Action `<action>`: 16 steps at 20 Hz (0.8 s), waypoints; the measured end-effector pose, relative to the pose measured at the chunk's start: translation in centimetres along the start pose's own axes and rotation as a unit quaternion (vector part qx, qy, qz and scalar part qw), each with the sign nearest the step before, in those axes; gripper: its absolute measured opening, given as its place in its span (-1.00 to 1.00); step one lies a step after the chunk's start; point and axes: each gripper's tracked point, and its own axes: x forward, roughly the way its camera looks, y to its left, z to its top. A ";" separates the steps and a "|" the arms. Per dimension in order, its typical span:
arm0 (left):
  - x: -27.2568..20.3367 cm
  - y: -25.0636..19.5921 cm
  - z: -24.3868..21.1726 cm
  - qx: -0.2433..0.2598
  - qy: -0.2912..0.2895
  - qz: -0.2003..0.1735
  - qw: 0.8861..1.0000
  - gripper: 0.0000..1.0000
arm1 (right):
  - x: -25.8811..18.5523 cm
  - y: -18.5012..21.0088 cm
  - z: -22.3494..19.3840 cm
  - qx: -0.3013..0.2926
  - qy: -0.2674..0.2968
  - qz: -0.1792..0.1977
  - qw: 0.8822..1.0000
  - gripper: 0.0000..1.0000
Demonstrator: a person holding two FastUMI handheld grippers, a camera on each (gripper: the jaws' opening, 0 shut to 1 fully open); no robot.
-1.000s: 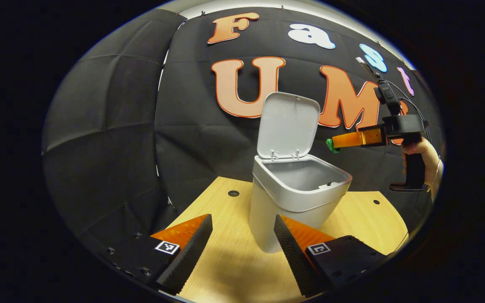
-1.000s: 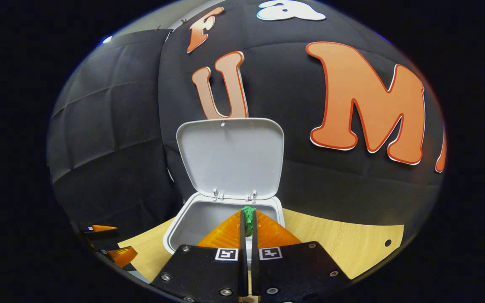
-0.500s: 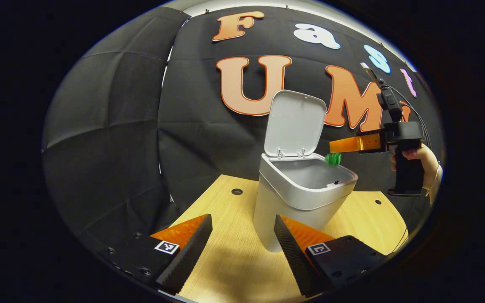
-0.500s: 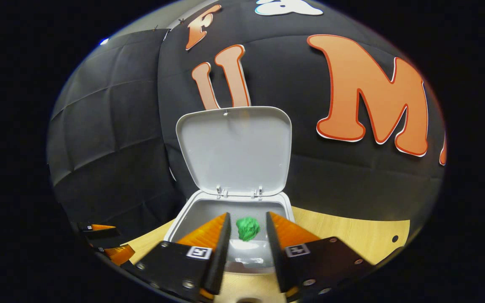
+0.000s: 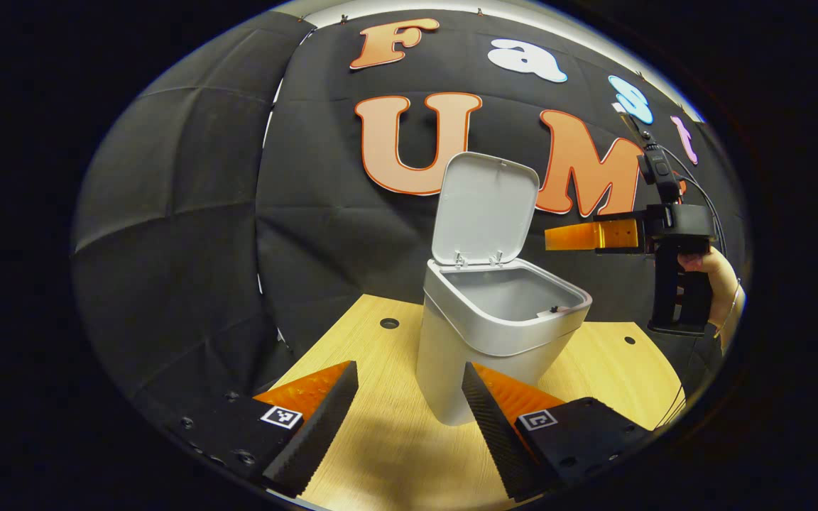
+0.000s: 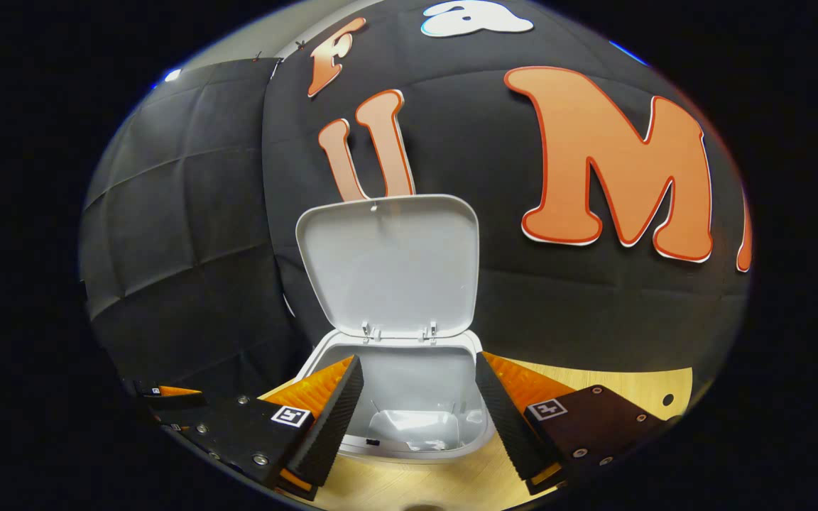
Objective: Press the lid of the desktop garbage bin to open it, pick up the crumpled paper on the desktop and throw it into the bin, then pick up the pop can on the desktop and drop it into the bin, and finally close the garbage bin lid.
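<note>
The wooden worktop (image 5: pixel 380 454) is pale, with a fine grain and small round holes (image 5: pixel 389 323) drilled near its far edge, black cloth wall behind it. The left gripper (image 5: pixel 409 387) hangs low over the near edge, its fingers (image 5: pixel 317 426) spread wide, ridged on their inner faces, holding nothing and touching nothing; a square printed marker (image 5: pixel 281 416) sits on each finger base. Between and just beyond those fingers stands the bin (image 5: pixel 473 341), a smooth matte plastic tub with rounded corners that narrows toward its foot, set toward the middle of the worktop. Its lid (image 5: pixel 483 209) is a rounded flat panel, hinged at the far rim and standing nearly upright, so the mouth is wide open. Nothing stands between the left gripper and the bin's near side.

To the right, the right gripper (image 5: pixel 547 238) is held level above the bin's right rim, a hand (image 5: pixel 711 273) wrapped around its dark handle (image 5: pixel 672 298). In the right gripper view its fingers (image 6: pixel 331 419) are parted wide and empty, aimed down over the open bin (image 6: pixel 416 383). A pale crinkled liner or wrap (image 6: pixel 412 429) lies at the bottom; I cannot make out the paper or the can inside, and I cannot say where they are
</note>
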 end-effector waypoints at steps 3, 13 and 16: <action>0.2 -1.8 -0.4 0.000 0.004 -0.018 1.000 0.90 | -1.8 -1.8 1.1 0.003 -0.014 -0.015 1.000 0.90; 0.9 -12.1 -2.5 0.022 0.033 -0.112 0.993 0.89 | -13.0 -12.7 2.1 -0.004 -0.063 -0.118 0.991 0.89; 0.9 -16.0 -3.9 0.040 0.043 -0.148 0.987 0.89 | -16.7 -15.2 0.3 0.010 -0.063 -0.144 0.988 0.89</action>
